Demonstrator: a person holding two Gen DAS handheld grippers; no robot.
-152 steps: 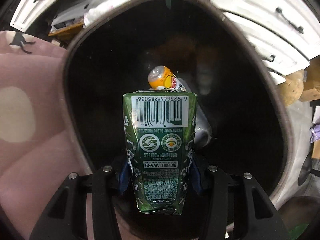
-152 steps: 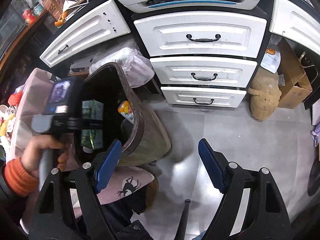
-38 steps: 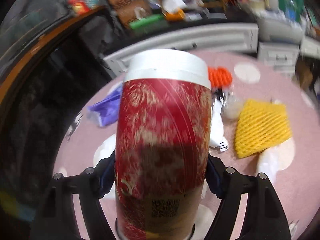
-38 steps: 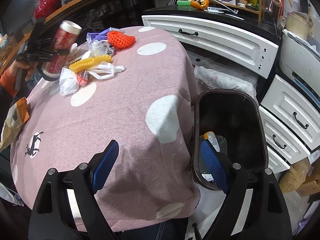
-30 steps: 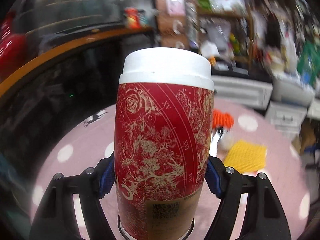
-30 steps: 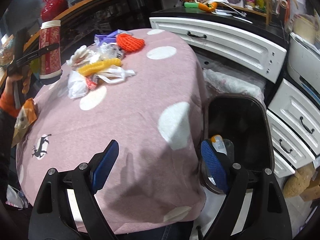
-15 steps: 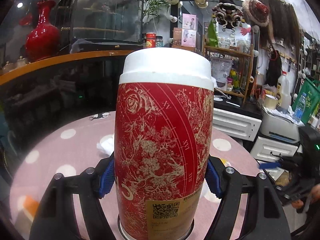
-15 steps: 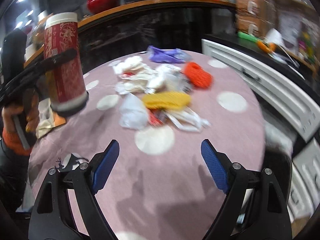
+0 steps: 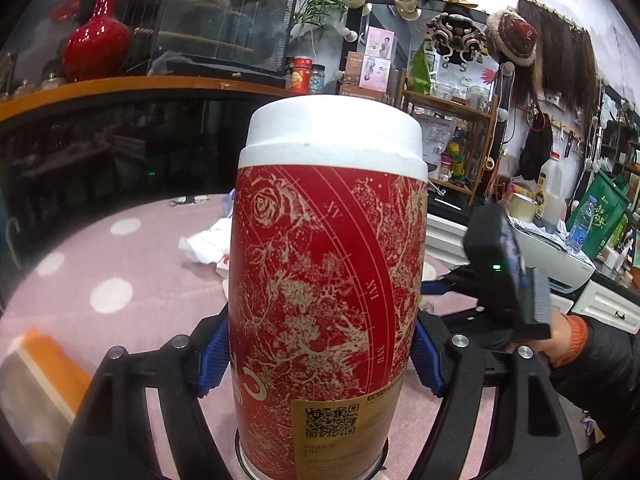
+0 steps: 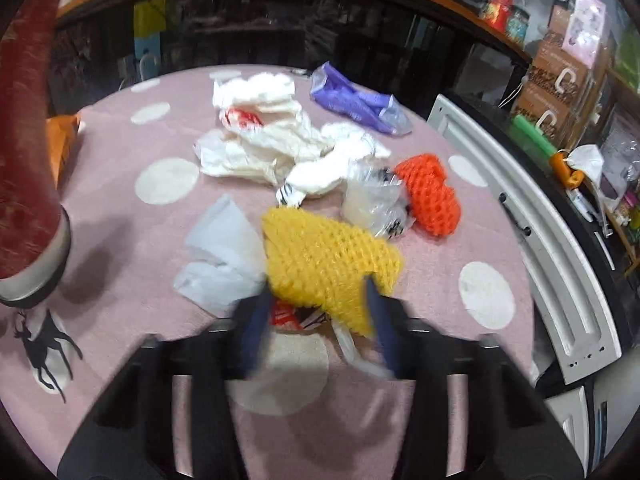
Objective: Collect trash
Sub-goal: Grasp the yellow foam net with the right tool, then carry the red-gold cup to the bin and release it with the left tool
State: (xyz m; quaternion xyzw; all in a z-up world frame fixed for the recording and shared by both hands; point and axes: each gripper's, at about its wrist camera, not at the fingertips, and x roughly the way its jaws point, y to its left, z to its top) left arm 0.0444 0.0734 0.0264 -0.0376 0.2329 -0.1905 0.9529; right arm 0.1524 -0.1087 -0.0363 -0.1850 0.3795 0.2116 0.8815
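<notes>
My left gripper (image 9: 320,354) is shut on a tall red canister with gold roses and a white cap (image 9: 328,280), held upright above the pink dotted tablecloth (image 9: 100,272). The canister also shows at the left edge of the right wrist view (image 10: 24,160). My right gripper (image 10: 318,304) is low over the table, its blurred blue fingers (image 10: 256,320) on either side of the near end of a yellow foam net (image 10: 324,256). Whether they press the net is unclear. The right gripper's body shows in the left wrist view (image 9: 504,280).
The table holds an orange foam net (image 10: 430,196), a purple bag (image 10: 356,102), white plastic bags (image 10: 260,136), a clear wrapper (image 10: 372,196), a white sheet (image 10: 224,256) and an orange packet (image 10: 60,136). White drawers (image 10: 532,240) stand at the right.
My right gripper has dropped towards the table and narrowed around the yellow net. My left gripper still holds the red canister, lifted and swung to face the room.
</notes>
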